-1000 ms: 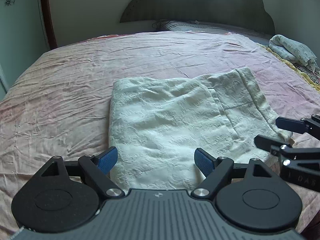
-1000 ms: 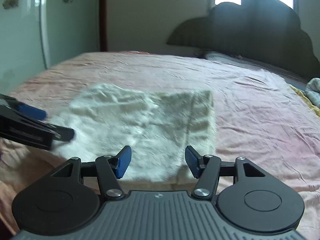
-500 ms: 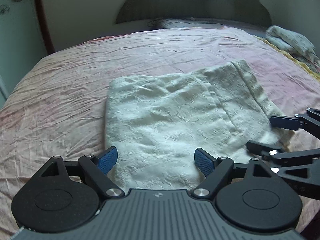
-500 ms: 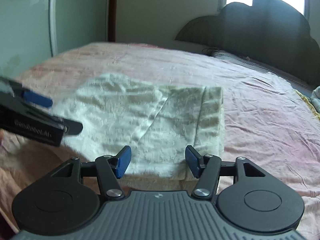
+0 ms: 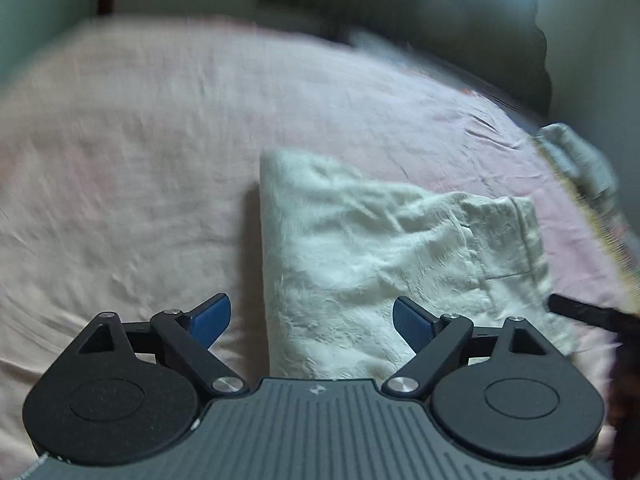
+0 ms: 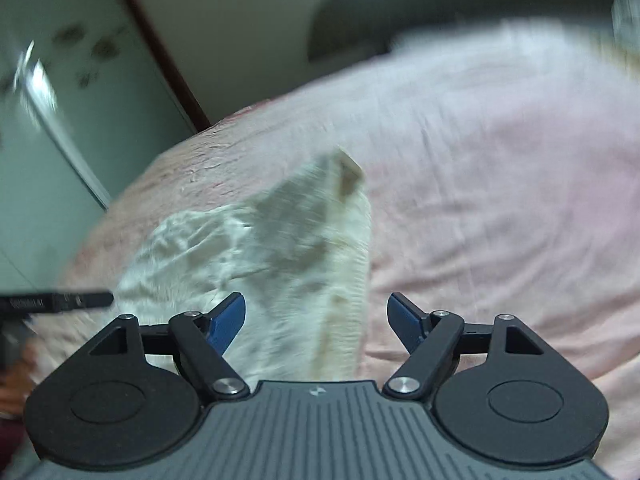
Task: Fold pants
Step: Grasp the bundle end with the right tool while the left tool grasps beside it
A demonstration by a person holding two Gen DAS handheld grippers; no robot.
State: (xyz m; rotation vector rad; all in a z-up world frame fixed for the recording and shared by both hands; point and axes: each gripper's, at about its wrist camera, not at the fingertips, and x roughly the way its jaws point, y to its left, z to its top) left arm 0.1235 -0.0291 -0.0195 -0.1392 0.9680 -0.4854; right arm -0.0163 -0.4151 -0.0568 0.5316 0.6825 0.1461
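Cream pants [image 5: 384, 248] lie folded into a flat rectangle on the pink bed sheet [image 5: 132, 152]. My left gripper [image 5: 311, 319] hovers over their near left edge, its jaws opening with nothing pressed between the blue pads. In the right wrist view the pants [image 6: 272, 264] run away from me, blurred. My right gripper [image 6: 318, 317] straddles their near right edge, its jaws opening wide with cloth below and the pads clear of it. A finger of the right gripper [image 5: 588, 314] pokes in at the pants' right edge, and the left gripper [image 6: 60, 301] shows at the far left.
A dark headboard [image 5: 400, 4] and a pillow close off the far end of the bed. A crumpled pale cloth [image 5: 576, 160] lies at the bed's right side. A pale green wardrobe [image 6: 52, 120] stands left of the bed.
Both grippers swung and rolled, so both views tilt and blur. The left one shifted toward the pants' left edge, the right one toward their right edge. The right jaws stand wider apart.
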